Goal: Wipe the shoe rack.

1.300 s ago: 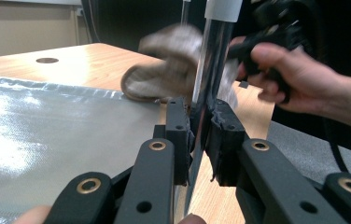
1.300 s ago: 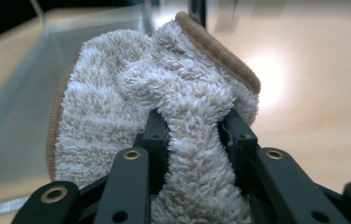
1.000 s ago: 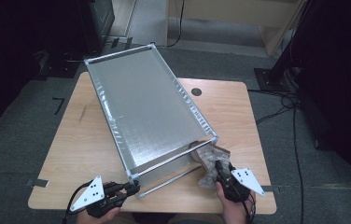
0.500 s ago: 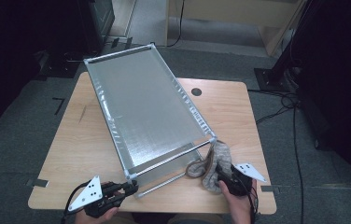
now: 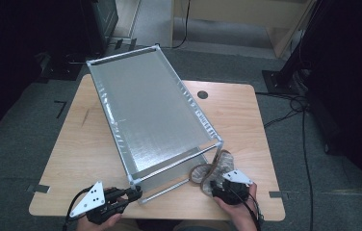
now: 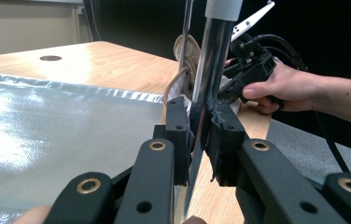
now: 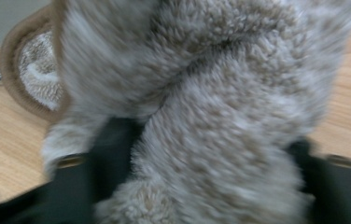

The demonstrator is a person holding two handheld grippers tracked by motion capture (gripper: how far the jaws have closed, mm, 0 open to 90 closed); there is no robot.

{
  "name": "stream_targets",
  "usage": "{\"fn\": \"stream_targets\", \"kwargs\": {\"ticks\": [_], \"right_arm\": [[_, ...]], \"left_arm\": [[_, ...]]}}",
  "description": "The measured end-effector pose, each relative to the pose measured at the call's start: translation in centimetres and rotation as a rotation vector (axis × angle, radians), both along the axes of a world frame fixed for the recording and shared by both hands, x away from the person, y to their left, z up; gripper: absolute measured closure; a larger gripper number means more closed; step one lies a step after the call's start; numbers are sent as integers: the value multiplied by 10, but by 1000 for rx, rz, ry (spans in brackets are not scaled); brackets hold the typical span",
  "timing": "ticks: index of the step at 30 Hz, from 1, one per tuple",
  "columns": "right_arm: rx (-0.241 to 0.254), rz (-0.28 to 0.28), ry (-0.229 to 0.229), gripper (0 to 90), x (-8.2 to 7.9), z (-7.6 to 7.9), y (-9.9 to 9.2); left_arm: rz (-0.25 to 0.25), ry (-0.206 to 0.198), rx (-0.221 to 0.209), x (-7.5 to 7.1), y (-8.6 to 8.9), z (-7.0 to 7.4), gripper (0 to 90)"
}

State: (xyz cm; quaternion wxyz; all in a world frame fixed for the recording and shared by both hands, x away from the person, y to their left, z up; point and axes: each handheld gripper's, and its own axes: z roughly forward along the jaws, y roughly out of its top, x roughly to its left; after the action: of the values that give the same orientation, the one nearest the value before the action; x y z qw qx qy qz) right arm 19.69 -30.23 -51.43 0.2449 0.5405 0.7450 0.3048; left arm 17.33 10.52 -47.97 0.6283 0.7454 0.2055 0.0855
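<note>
On the light wooden table [image 5: 97, 139], a big silver rack of shiny metal poles with a grey cloth shelf [image 5: 145, 113] stands tilted, and the left gripper [image 5: 130, 195] has its jaws pinched tight on one shiny metal pole [image 6: 211, 70] at the near corner. Just to the right of the rack lie fluffy beige slippers with brown edges [image 5: 213, 169], touching the table. The right gripper [image 5: 213, 185] has just been spreading its jaws, and the fluffy slipper [image 7: 211, 116] sits between them, too blurry to tell if they press on it.
</note>
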Motion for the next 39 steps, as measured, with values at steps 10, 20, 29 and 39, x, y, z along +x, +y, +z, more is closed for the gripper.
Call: {"fn": "stream_targets", "kwargs": {"ticks": [10, 20, 29, 39], "right_arm": [[138, -22, -176, 611, -6, 24, -6], [231, -42, -409, 590, -17, 68, 5], [147, -76, -71, 587, 8, 8, 4], [162, 0, -344, 586, -18, 48, 27]], "left_arm": [[-11, 7, 0, 2, 1, 0, 800], [-14, 9, -4, 3, 1, -1, 799], [-11, 6, 1, 2, 1, -1, 799], [-11, 8, 1, 3, 1, -1, 799]]}}
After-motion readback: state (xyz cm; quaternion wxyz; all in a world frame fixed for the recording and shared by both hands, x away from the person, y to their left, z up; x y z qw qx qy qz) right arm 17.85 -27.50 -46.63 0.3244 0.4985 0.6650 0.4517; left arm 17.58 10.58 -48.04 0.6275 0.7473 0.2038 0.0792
